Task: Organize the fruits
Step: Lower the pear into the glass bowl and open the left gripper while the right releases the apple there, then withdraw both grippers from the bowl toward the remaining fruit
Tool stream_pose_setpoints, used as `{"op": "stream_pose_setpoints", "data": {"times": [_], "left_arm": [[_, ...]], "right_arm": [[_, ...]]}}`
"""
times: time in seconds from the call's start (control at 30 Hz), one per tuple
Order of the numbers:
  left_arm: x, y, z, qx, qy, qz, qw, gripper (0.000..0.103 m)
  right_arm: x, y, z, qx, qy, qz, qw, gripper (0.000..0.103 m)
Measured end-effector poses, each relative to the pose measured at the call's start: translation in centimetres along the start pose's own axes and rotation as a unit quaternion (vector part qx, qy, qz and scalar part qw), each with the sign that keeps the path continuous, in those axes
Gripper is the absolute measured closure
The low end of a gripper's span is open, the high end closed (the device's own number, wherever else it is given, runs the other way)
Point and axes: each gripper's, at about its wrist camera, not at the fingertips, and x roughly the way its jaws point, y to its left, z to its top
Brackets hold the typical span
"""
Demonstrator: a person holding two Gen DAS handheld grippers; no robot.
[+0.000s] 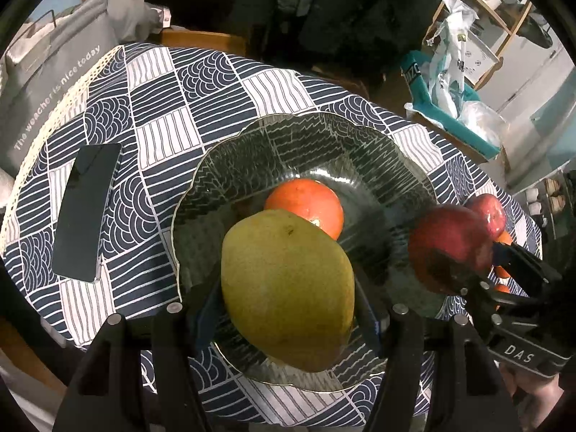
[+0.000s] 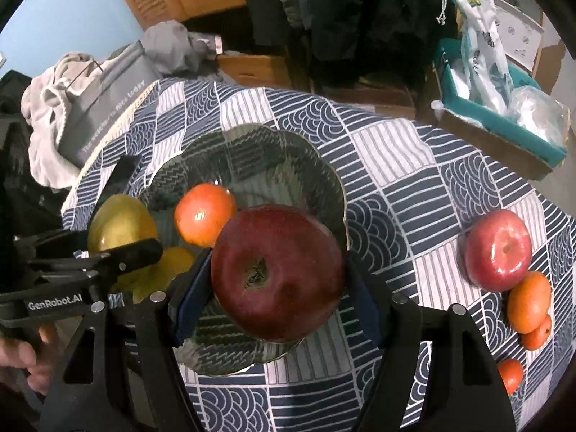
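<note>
The glass bowl (image 2: 324, 180) on the patterned surface (image 2: 414, 165) contains one orange fruit (image 2: 203, 214). Above the bowl, the left gripper (image 1: 288, 309) jaws clamp a green pear (image 1: 288, 288); the right gripper (image 2: 277, 288) jaws clamp a dark red apple (image 2: 277, 270). Right of the bowl lie a second apple (image 2: 498, 248) and small orange fruits (image 2: 529, 302).

the left gripper (image 1: 288, 309) is matte black, with two broad angular finger arms, each pinned by round silver screw heads. dark blue pads (image 1: 370, 318) line the inner faces of its fingers. seen from the other camera, its side carries white lettering, "genrobot.ai". the right gripper (image 2: 277, 288) has the same build: black angular arms, silver screw heads, blue pads (image 2: 190, 295) on the inside. from the left camera its body shows white letters, "das". part of a bare hand (image 2: 21, 360) shows behind the lettered body.
</note>
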Motion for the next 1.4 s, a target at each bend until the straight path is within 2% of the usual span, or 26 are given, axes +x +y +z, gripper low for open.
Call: {"op": "stream_pose_setpoints", "data": {"times": [0.3,0.37,0.43,0.47,0.5,0.77,1.0,1.4], "left_arm": [[0.0,0.1,0.2,-0.001,0.008,0.003,1.0000,0.036],[-0.1,0.1,0.2,0.000,0.003,0.007,1.0000,0.031],[-0.6,-0.1,0.2,0.006,-0.011,0.012,0.9999,0.022],[-0.8,-0.2,0.2,0.009,-0.015,0.013,0.9998,0.022],[-1.0,-0.4,0.2,0.011,-0.019,0.026,0.9994,0.016],[-1.6,-1.4,0.1,0.032,-0.028,0.024,0.9988,0.016],[-2.5,-2.4,0.0,0.032,-0.037,0.006,0.9988,0.016],[-5.2,-5.8,0.0,0.056,-0.066,-0.031,0.9957,0.016]], "right_arm": [[0.6,-0.3,-0.1,0.010,0.015,0.006,1.000,0.030],[0.6,-0.4,-0.1,0.016,0.016,0.010,1.000,0.030],[0.6,-0.6,0.0,0.025,0.015,0.019,0.999,0.030],[0.6,-0.6,0.0,0.027,0.015,0.025,0.999,0.030],[0.4,-0.7,0.0,0.030,0.013,0.031,0.999,0.030],[-1.2,-0.5,0.4,0.031,-0.007,0.035,0.999,0.030],[-3.5,-0.8,0.3,0.020,-0.032,0.001,0.999,0.030],[-8.7,-1.7,-0.4,-0.004,-0.078,-0.088,0.993,0.030]]}}
